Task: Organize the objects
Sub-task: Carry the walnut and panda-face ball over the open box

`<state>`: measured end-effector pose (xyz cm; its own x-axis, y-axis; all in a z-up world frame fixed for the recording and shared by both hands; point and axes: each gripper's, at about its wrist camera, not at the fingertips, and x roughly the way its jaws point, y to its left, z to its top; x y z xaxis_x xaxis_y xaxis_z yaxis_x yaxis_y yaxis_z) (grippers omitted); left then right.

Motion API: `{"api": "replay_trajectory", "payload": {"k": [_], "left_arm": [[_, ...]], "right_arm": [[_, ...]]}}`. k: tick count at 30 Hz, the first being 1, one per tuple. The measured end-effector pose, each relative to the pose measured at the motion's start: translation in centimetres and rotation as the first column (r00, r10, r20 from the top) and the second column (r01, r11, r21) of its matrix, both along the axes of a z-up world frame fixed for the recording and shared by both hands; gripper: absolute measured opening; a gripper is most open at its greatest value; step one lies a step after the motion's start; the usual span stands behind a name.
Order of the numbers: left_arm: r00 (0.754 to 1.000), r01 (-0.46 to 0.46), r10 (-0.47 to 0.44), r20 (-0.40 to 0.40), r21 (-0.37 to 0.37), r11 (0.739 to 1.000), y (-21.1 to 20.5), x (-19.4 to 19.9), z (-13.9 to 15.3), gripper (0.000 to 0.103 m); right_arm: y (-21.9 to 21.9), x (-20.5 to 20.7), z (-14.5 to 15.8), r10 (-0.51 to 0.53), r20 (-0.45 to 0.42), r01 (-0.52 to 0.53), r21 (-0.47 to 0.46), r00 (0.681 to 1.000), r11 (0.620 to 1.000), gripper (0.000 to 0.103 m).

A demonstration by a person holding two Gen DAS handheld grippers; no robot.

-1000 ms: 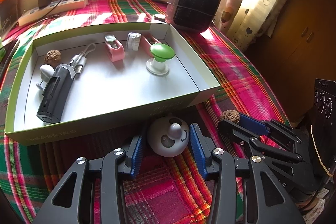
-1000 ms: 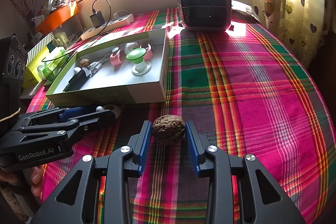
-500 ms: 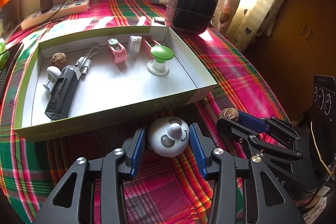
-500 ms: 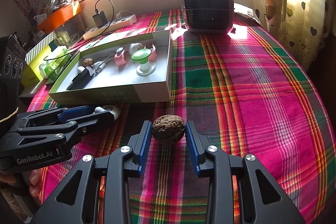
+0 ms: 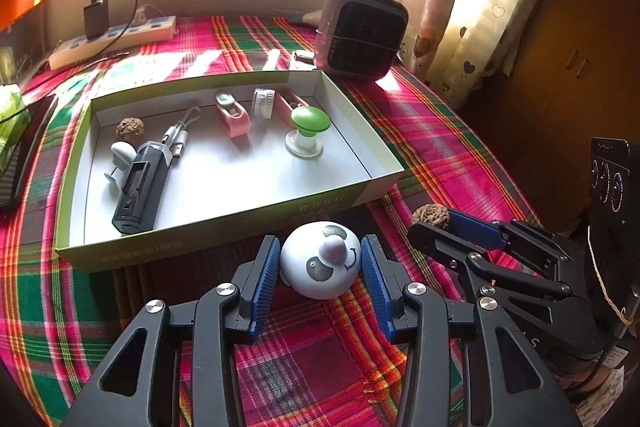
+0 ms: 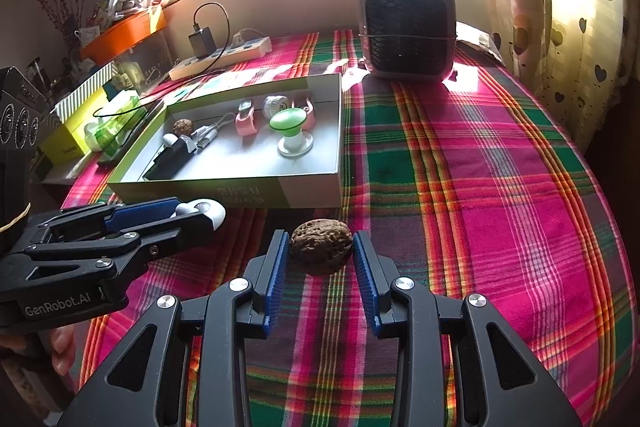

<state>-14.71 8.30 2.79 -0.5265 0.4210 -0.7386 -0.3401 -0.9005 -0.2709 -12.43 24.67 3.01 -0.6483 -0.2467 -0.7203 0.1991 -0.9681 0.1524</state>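
My left gripper (image 5: 320, 263) is shut on a white panda-face toy (image 5: 320, 265) and holds it just in front of the near wall of the green-and-white box (image 5: 224, 227). My right gripper (image 6: 320, 253) is shut on a brown walnut (image 6: 321, 251) above the plaid cloth, right of the left gripper (image 6: 200, 215). The walnut also shows in the left wrist view (image 5: 430, 215). The box holds a second walnut (image 5: 129, 127), a black device (image 5: 140, 189), a USB cable (image 5: 178, 141), pink clips (image 5: 233, 115) and a green-topped knob (image 5: 307, 129).
A grey fan heater (image 6: 408, 27) stands at the back of the plaid-covered table (image 6: 500, 187). A power strip with a charger (image 6: 224, 53) lies at the back left. Boxes and green packets (image 6: 100, 123) crowd the left edge. A curtain (image 6: 580, 7) hangs at the right.
Both grippers have risen and pulled back a little from the box, each keeping its object. The box looks smaller and farther in both views.
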Motion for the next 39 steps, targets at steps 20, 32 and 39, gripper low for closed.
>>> {"api": "replay_trajectory", "payload": {"k": [20,32,39], "left_arm": [[0.995,-0.062,0.061,-0.072,-0.01,0.998,-2.5,-0.4,2.1,0.04],[0.991,-0.104,0.102,-0.09,-0.02,0.994,-4.4,-1.6,2.5,0.04],[0.988,-0.125,0.122,-0.091,-0.026,0.992,-5.4,-2.4,2.4,0.04]], "right_arm": [[-2.7,-1.3,2.5,0.059,-0.063,-0.059,0.002,0.996,0.998,0.035],[-4.4,-3.1,3.1,0.093,-0.073,-0.092,0.013,0.993,0.996,0.035],[-5.3,-4.2,3.3,0.111,-0.076,-0.11,0.021,0.991,0.994,0.035]]}}
